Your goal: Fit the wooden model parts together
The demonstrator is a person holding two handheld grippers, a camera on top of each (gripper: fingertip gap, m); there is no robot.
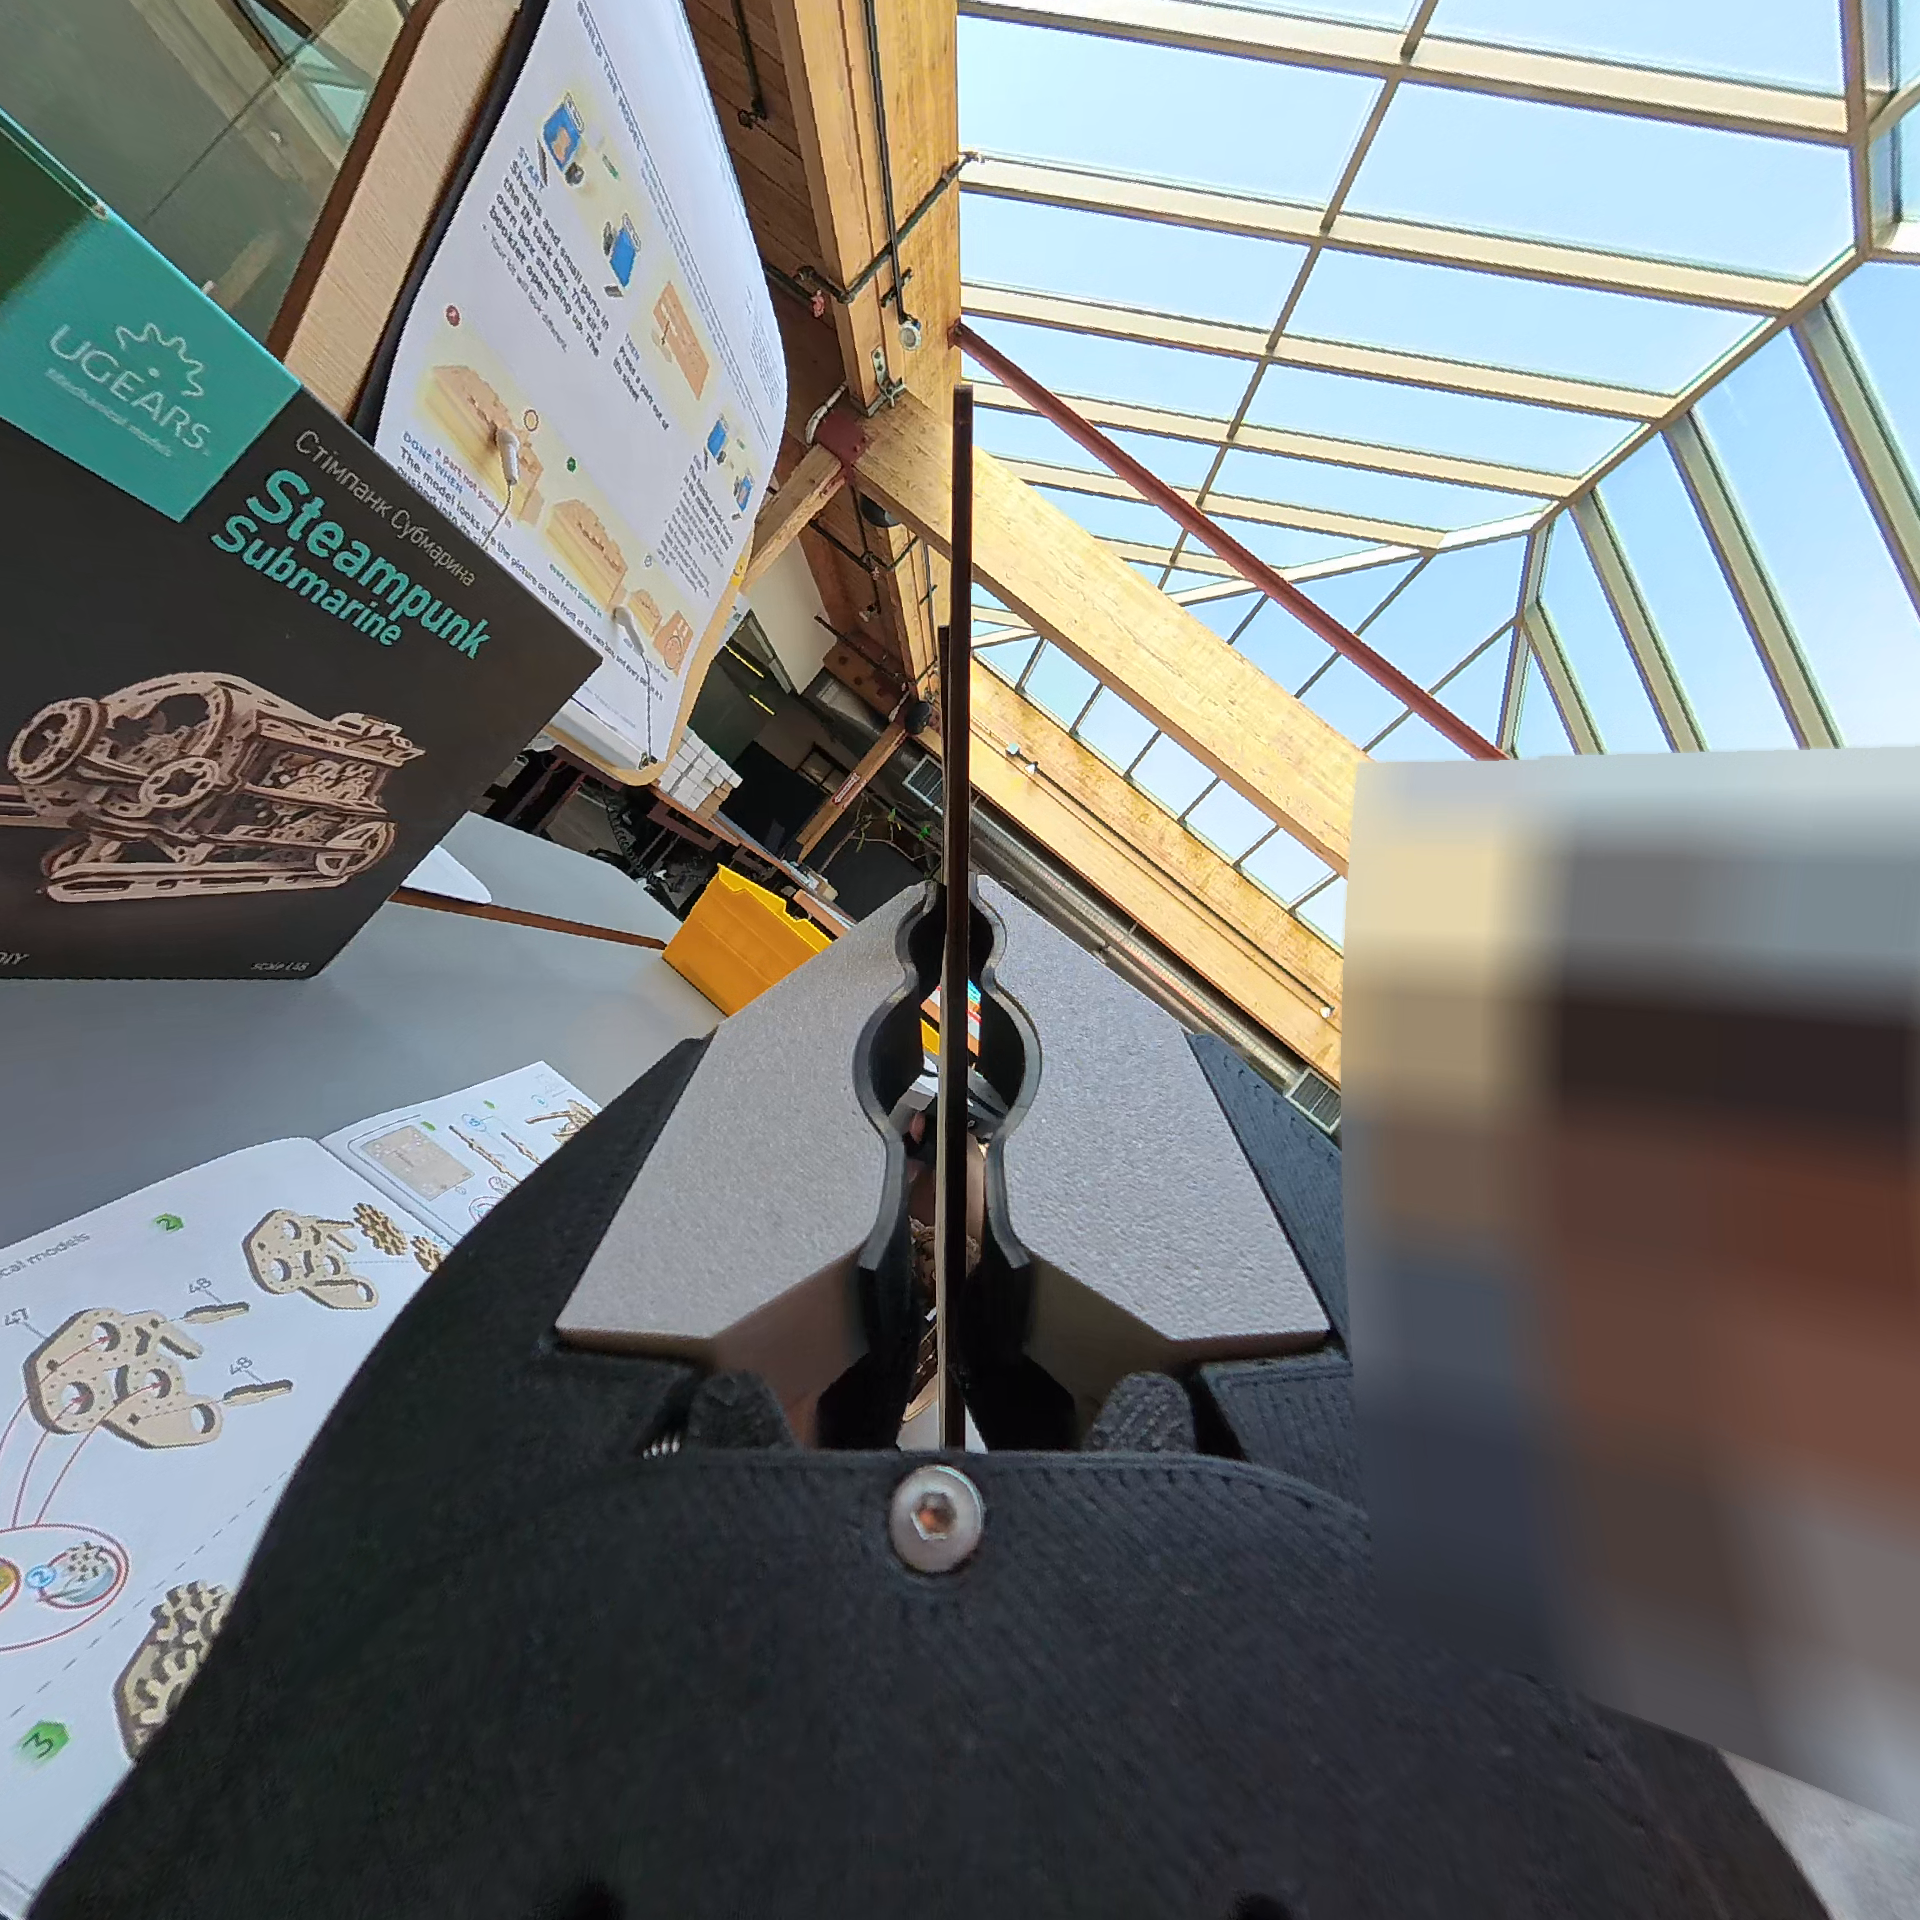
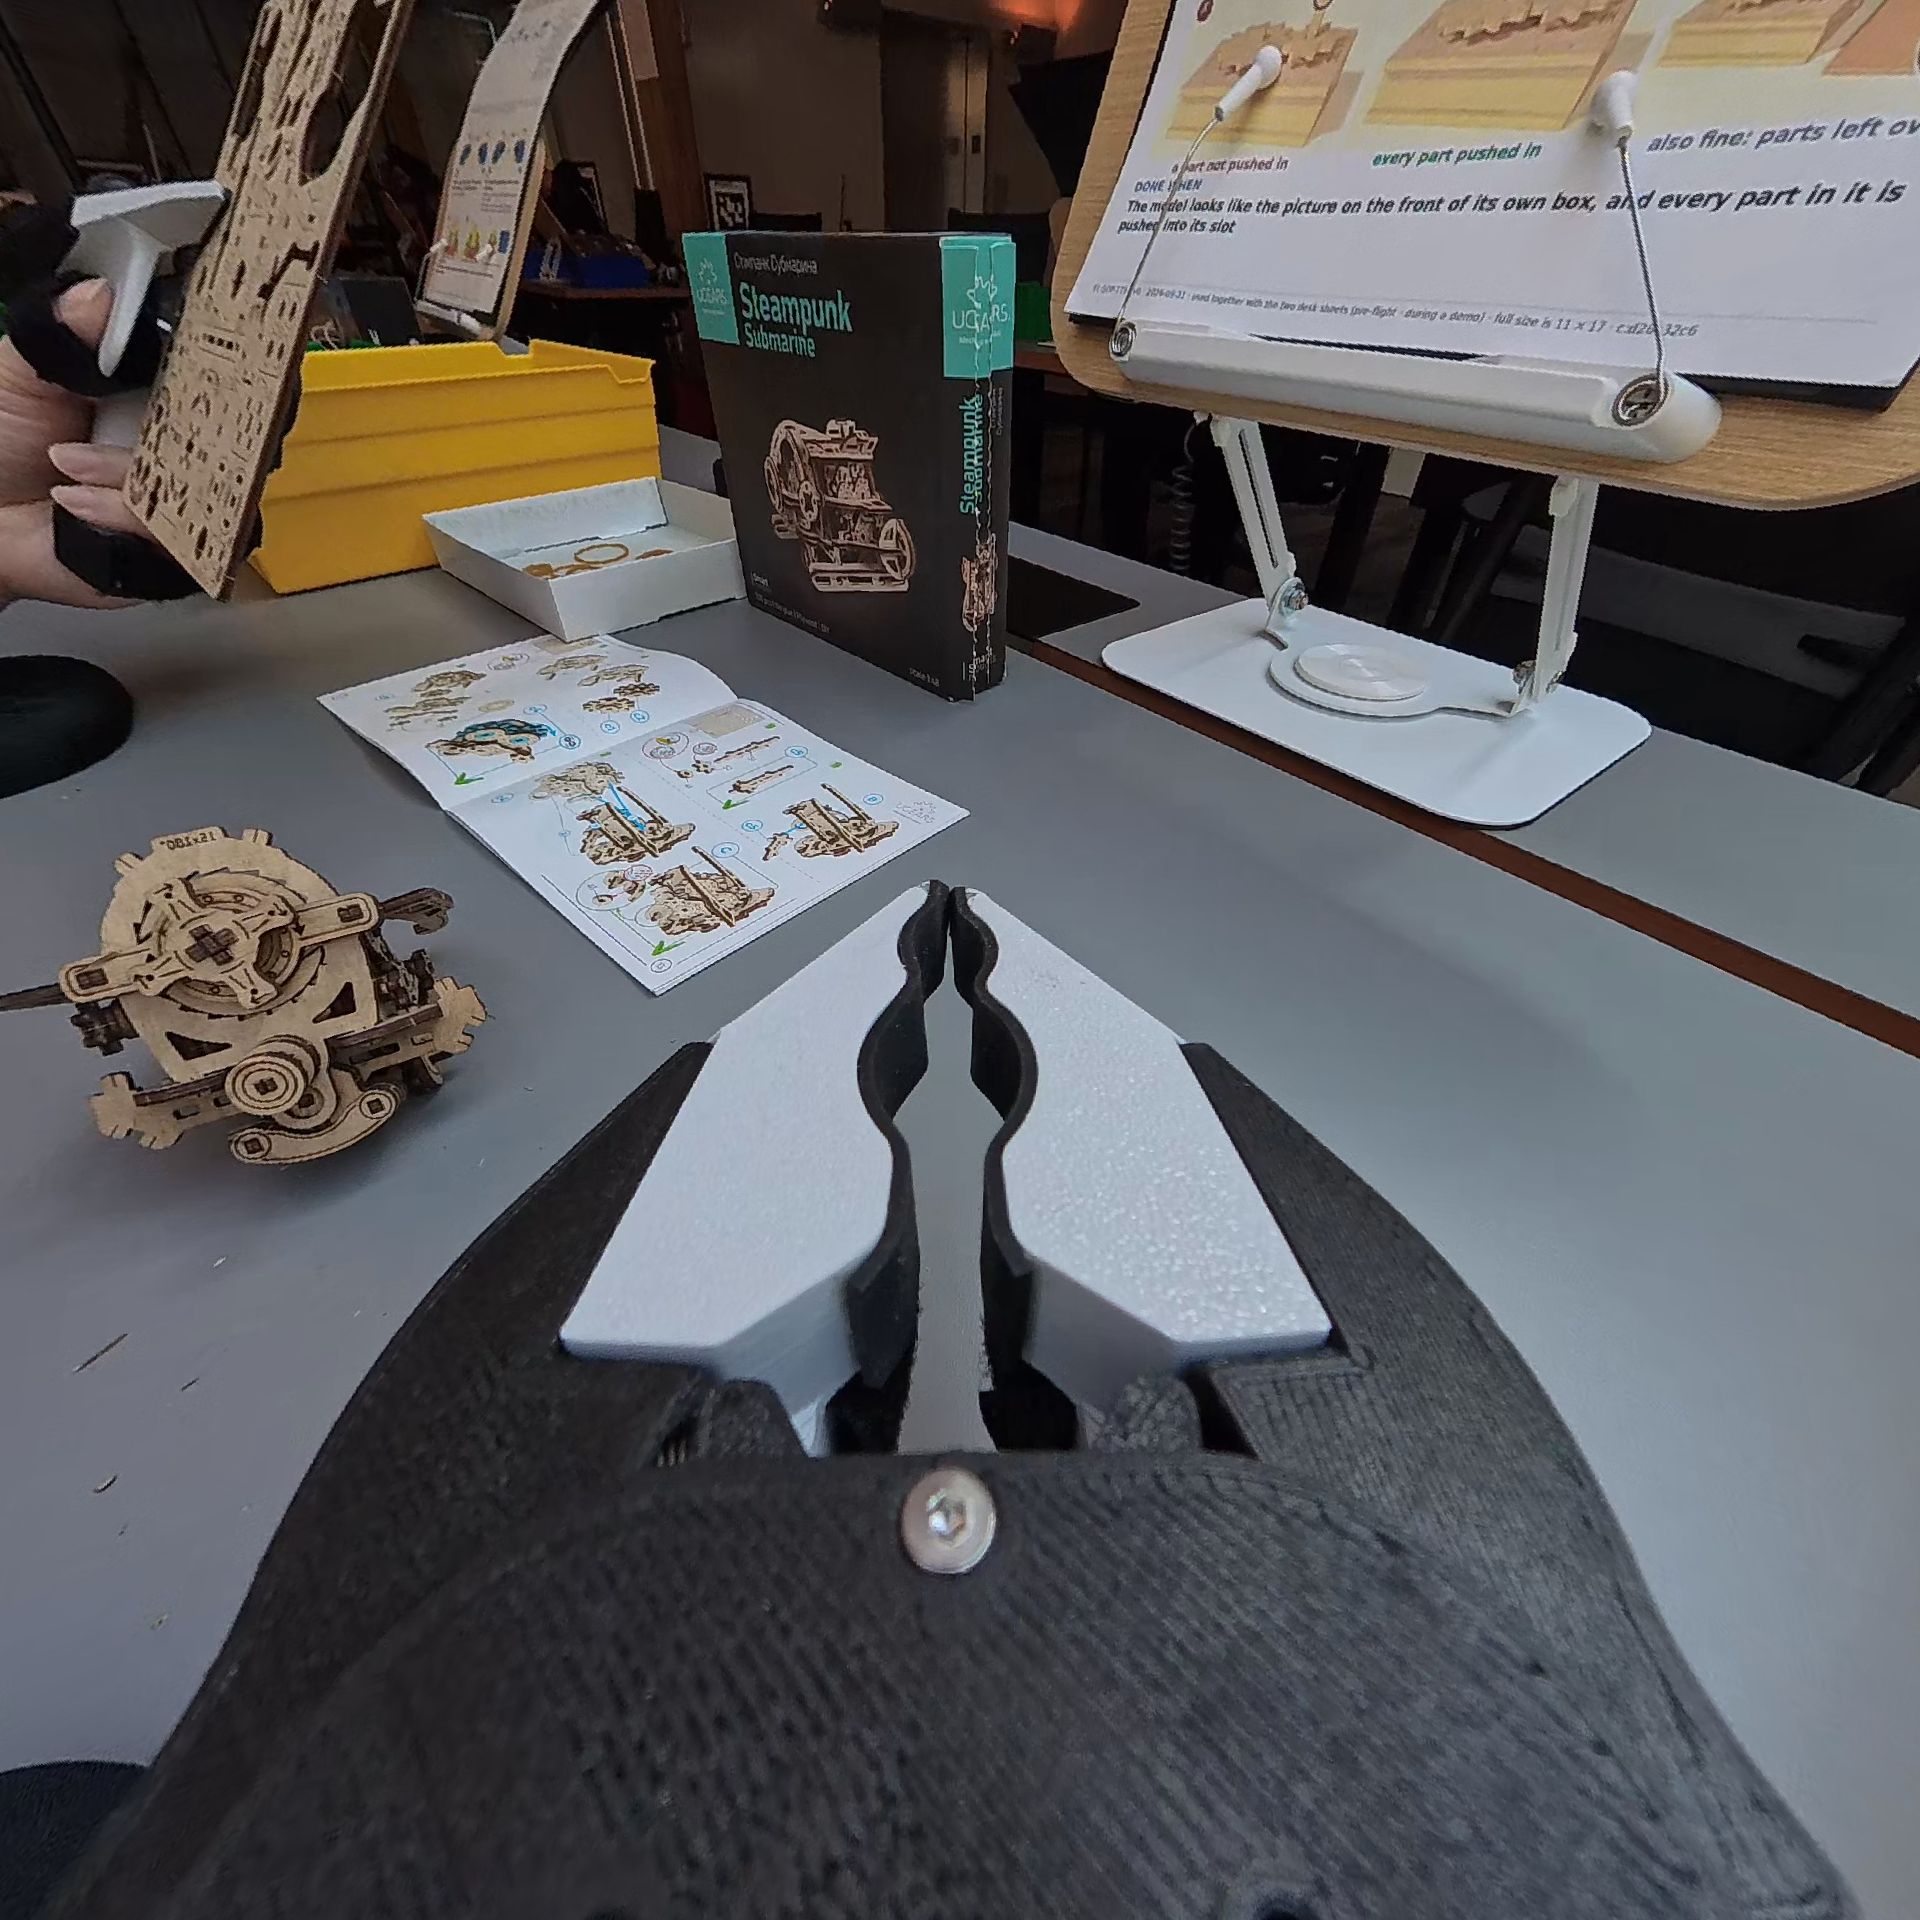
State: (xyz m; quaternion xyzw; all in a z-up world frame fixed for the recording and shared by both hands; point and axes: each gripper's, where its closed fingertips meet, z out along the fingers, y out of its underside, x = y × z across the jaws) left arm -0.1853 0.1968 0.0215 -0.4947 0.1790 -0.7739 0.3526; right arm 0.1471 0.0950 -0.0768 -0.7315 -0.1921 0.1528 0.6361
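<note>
My left gripper (image 1: 951, 904) is shut on a thin wooden parts sheet (image 1: 961, 623), seen edge-on and held upright in the air. In the right wrist view the same sheet (image 2: 260, 260) shows at the top left, tilted, with the left gripper (image 2: 135, 249) and a hand behind it. A partly built wooden model (image 2: 249, 997) stands on the grey table (image 2: 1351, 1039) at the left. My right gripper (image 2: 949, 899) is shut with nothing in it, low over the table, to the right of the model and apart from it.
An open instruction booklet (image 2: 644, 800) lies ahead of the right gripper. Behind it stand the dark model box (image 2: 852, 457), a white tray (image 2: 592, 561) with loose wooden pieces and a yellow bin (image 2: 447, 447). A white stand (image 2: 1382, 717) holding an instruction board is at the right. One gripper's finger ends stand about 35 cm off the other's.
</note>
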